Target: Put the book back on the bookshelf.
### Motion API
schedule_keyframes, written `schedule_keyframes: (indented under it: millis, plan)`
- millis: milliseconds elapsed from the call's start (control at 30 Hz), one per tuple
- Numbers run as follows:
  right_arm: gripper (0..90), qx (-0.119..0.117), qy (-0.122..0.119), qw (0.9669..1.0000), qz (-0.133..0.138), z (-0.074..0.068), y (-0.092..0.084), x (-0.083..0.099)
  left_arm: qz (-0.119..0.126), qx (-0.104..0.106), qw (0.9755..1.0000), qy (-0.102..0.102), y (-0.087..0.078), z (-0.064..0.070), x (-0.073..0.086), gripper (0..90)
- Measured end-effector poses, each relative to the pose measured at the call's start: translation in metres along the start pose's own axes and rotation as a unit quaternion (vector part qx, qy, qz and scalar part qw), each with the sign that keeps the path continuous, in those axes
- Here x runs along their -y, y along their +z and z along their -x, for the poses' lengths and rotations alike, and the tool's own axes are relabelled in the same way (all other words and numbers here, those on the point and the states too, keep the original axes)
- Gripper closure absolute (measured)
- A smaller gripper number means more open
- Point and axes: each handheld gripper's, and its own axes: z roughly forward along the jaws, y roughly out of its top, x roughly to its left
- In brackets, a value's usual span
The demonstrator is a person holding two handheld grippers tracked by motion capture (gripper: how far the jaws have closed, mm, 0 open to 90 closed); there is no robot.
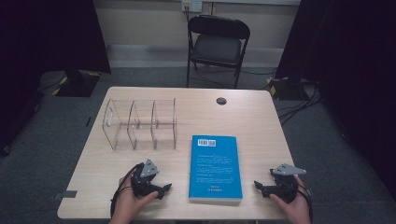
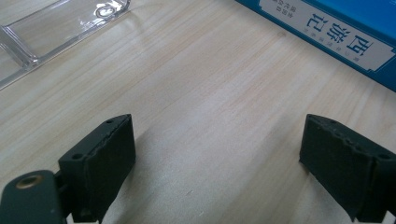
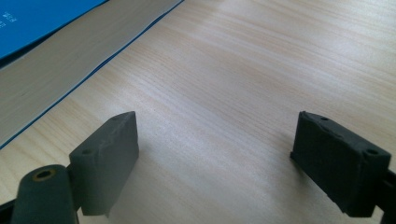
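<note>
Left gripper: your left gripper (image 1: 164, 189) rests low on the table (image 1: 261, 116) at about 8 o'clock from the book, jaws spread wide with bare wood between them and nothing held.
Left aim: it points toward 3 o'clock, at the book's long left edge, probably so you can come at that edge from the side.
Right gripper: your right gripper (image 1: 258, 185) sits at about 4 o'clock from the book, jaws likewise wide apart and empty.
Right aim: it faces 9 o'clock, toward the page edge of the book, mirroring the left; the pair looks set to pinch it from both sides.
Book: the blue book (image 1: 215, 166) lies flat, back cover up, midway between your grippers and apart from both, barcode at its far end.
Rack: the clear rack (image 1: 140, 123) stands at 11 o'clock from the book, its slots empty; I judge it the likely place to stand the book.
Chair: a folding chair (image 1: 218, 44) stands at 12 o'clock, beyond the table.
</note>
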Motion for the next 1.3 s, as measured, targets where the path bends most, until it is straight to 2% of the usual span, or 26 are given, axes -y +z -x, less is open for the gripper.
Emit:
schedule_keyframes:
  millis: [467,667,867,967,1067,1200,1267,1300]
  plan:
    - [13.7,-0.007,-0.006,1.0000,0.000,-0.004,0.000,0.000,-0.003,-0.002,1.0000,0.001,0.000,0.000,0.000,9.9]
    - [14.4,-0.032,-0.031,0.9990,-0.008,-0.015,0.001,-0.003,-0.004,-0.002,1.0000,0.002,-0.001,0.000,0.000,9.9]
    - [15.3,-0.047,-0.035,0.9983,-0.005,-0.020,0.002,-0.005,-0.002,0.001,1.0000,0.001,0.000,0.000,0.000,10.0]
    - [15.9,-0.067,-0.035,0.9971,-0.001,-0.023,0.001,-0.005,-0.001,0.001,1.0000,-0.001,0.000,0.000,0.000,9.9]
    - [15.9,-0.073,-0.047,0.9962,-0.004,-0.029,-0.001,-0.005,0.002,0.001,1.0000,-0.004,0.000,0.000,0.000,9.8]
    - [15.9,-0.082,-0.045,0.9956,-0.002,-0.034,-0.003,-0.005,0.007,0.001,1.0000,-0.006,0.002,0.001,0.000,8.8]
    - [15.9,-0.089,-0.057,0.9944,-0.007,-0.038,-0.004,-0.004,-0.002,-0.005,1.0000,-0.006,0.002,0.001,-0.002,7.2]
    - [16.0,-0.093,-0.060,0.9939,-0.009,-0.039,-0.005,-0.003,0.003,-0.001,1.0000,-0.007,0.004,0.001,-0.002,6.5]
